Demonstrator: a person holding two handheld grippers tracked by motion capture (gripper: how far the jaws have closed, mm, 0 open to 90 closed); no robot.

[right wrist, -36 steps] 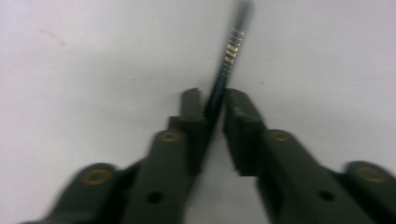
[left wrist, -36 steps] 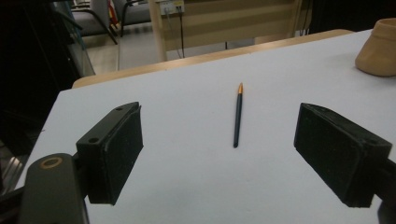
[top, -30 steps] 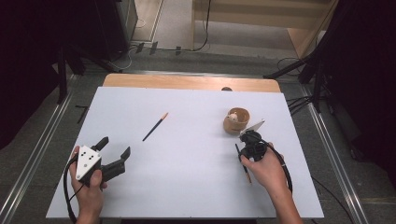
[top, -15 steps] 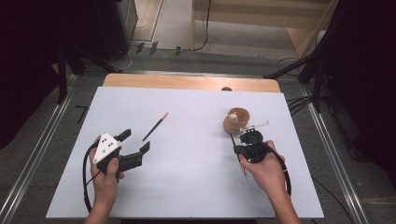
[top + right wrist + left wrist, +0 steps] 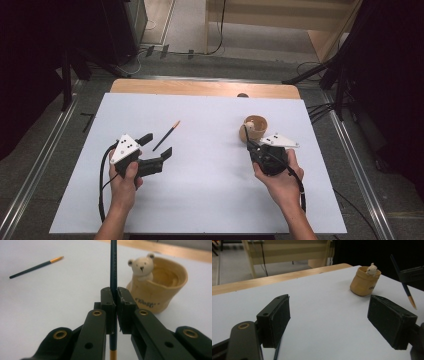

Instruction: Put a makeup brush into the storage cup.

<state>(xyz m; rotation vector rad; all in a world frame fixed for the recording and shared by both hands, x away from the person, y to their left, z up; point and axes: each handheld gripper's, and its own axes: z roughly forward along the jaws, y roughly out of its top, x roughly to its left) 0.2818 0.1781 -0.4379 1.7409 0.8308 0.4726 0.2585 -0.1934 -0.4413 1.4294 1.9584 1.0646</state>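
Note:
A tan cup [image 5: 255,128] with a small white bear figure [image 5: 142,265] on its rim stands at the right of the white table top [image 5: 210,195]. My right gripper [image 5: 253,146] sits just in front of it, shut on a dark pencil [image 5: 113,277] that stands upright between the pads, orange end down. A second dark pencil with an orange tip [image 5: 166,136] lies loose at the left. My left gripper [image 5: 157,145] hovers over that pencil's near end, open with nothing between the pads [image 5: 277,319]. From the left gripper view, the cup [image 5: 364,283] and the held pencil [image 5: 404,286] appear at the right.
The white sheet covers a wooden table whose bare far edge [image 5: 200,88] shows behind it. Metal rails [image 5: 35,170] run along both sides on the floor. Cables [image 5: 320,107] lie past the right far corner. Bare sheet lies between the two hands.
The left hand has moved right and forward to the loose pencil's near end. The right hand has risen toward the cup, carrying its pencil.

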